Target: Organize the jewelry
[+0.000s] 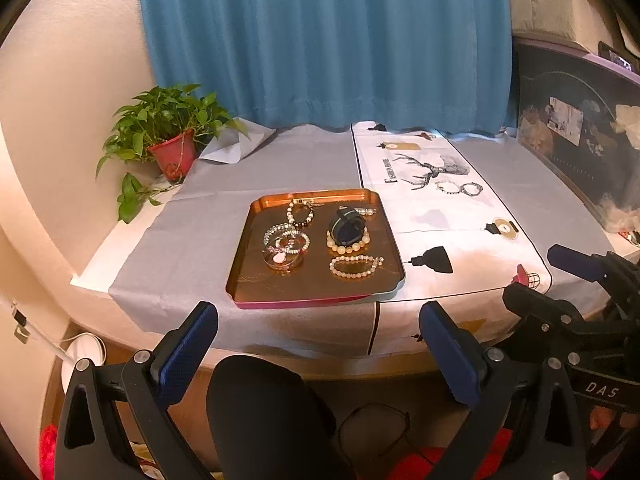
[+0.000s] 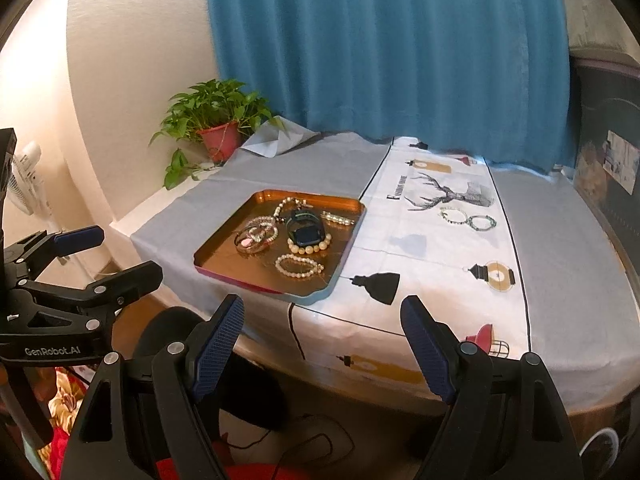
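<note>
1. We hold our left hand-held gripper [image 1: 318, 322] spread wide and empty, short of the surface [image 1: 280, 164] edge, the copper tray [image 1: 256, 276] just ahead of its fingertips.
2. Our right hand-held gripper [image 2: 322, 316] is likewise spread with nothing between its pads.
3. In the tray lie pearl bracelets [image 1: 355, 266], stacked bangles [image 1: 285, 245] and a dark watch [image 1: 346, 227].
4. Two green bead bracelets [image 2: 469, 218] lie apart on the white deer-print cloth [image 2: 432, 256], well beyond the right gripper, right of the tray.
</note>
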A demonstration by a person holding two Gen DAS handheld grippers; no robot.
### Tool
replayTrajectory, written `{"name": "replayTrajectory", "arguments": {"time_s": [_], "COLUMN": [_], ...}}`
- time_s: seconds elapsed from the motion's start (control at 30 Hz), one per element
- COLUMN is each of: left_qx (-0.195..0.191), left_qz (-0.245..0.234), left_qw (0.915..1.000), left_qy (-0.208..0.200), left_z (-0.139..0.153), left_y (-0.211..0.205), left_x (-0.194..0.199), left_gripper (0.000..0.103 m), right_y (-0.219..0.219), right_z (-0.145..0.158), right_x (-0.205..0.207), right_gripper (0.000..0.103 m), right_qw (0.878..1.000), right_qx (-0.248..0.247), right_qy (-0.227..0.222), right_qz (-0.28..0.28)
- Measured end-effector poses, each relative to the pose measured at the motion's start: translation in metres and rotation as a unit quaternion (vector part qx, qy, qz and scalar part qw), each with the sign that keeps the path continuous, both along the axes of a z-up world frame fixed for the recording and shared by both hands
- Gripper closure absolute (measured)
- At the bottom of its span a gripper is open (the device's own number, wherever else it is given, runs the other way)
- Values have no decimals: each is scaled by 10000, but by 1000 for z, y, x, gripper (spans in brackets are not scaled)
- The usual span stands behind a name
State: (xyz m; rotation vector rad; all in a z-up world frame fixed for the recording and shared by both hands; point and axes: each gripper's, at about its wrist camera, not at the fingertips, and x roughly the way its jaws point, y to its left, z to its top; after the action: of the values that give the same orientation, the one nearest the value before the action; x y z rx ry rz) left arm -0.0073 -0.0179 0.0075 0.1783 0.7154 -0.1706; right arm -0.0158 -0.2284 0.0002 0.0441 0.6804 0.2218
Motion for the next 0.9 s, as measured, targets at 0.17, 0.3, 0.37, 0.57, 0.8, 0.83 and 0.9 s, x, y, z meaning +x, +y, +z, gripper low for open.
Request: {"name": "replayTrajectory", "arguments": {"time_s": [0.17, 0.3, 0.37, 0.57, 0.8, 0.83, 0.9], "left_qx": [1, 20, 33, 97, 210, 197, 172], "left_qz": [13, 18, 15, 31, -34, -54, -95], "left_qw": [10000, 10000, 9999, 9997, 9989, 9988, 9985], "left_qy": [39, 89, 106, 210, 409, 450, 518], "left_z": [-4, -6, -8, -15, -26, -28, -29], "left_y": [-1, -3, -5, -13, -33, -37, -46], "left_x": [5, 11, 14, 26, 61, 68, 83], "left_gripper": [3, 3, 3, 3, 3, 3, 3], "right_y": [-4, -9, -14, -47, -107, -116, -140], "right_z": [-4, -8, -10, -24, -46, -47, -53], "right_x": [4, 9, 11, 25, 59, 66, 86], "right_gripper": [22, 22, 22, 22, 22, 22, 22], "right_qw": [10000, 9999, 9998, 9979, 9923, 9912, 9876], "right_qx": [54, 94, 125, 294, 350, 360, 372], "right_qy": [58, 89, 99, 235, 449, 453, 491], "right_qz": [-36, -68, -122, -519, -1103, -1187, -1445]}}
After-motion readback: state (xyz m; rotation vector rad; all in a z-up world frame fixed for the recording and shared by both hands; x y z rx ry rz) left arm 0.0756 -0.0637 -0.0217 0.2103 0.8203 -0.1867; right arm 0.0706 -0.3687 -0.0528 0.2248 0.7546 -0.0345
